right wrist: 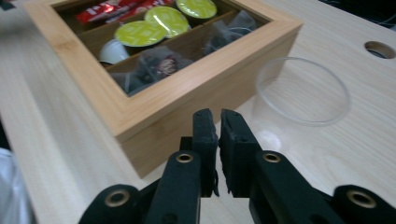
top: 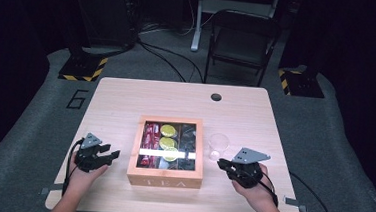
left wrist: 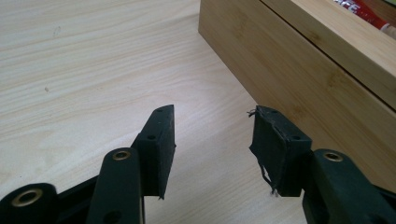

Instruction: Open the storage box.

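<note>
Your wooden table (top: 126, 96) carries a bamboo tea box (top: 165, 176) at its centre, lid closed, with red packets (top: 149, 136), yellow-green capsules (top: 168, 131) and dark tea bags (right wrist: 159, 65) visible through the glass window. At the box's 3 o'clock stands a clear plastic cup (top: 218, 146), upright, just beside the box wall. Your left gripper (top: 103, 152) rests at the box's 9 o'clock, jaws spread wide with nothing between them. Your right gripper (top: 226, 164) sits at 4 o'clock, just below the cup, jaws pressed nearly together, empty.
</note>
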